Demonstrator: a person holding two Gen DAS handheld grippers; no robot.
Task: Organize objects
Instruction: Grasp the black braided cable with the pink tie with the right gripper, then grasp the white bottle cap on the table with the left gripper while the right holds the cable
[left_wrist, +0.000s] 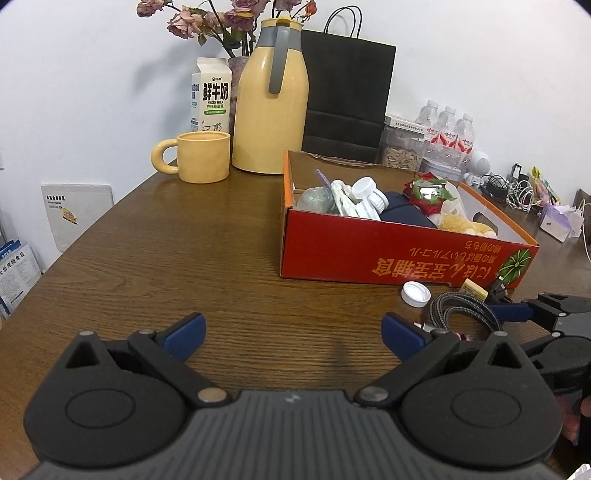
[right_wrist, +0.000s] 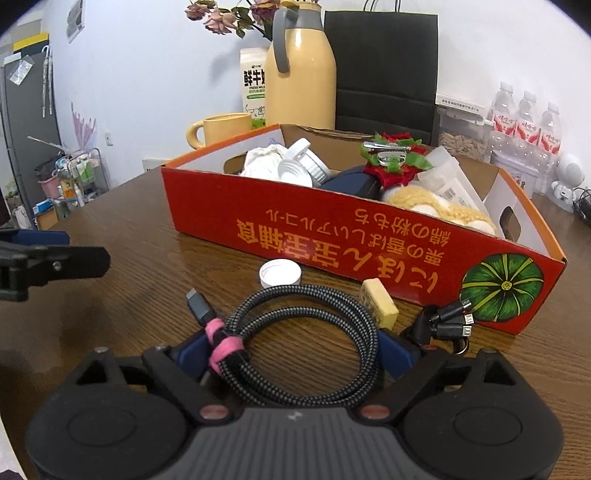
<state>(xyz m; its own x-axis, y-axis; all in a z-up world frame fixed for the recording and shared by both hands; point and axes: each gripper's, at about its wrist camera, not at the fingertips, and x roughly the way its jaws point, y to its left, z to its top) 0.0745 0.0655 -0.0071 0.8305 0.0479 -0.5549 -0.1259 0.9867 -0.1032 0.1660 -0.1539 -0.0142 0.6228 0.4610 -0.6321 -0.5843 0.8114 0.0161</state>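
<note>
A red cardboard box sits on the wooden table and holds several items. In front of it lie a white bottle cap, a yellow eraser-like block and a coiled braided cable tied with a pink strap. My right gripper is open, its blue fingers on either side of the coil; whether they touch it I cannot tell. My left gripper is open and empty above bare table, left of the cable.
A yellow mug, a yellow thermos jug, a milk carton, a flower vase and a black paper bag stand behind the box. Water bottles and loose chargers are at the far right. The table's left edge is near.
</note>
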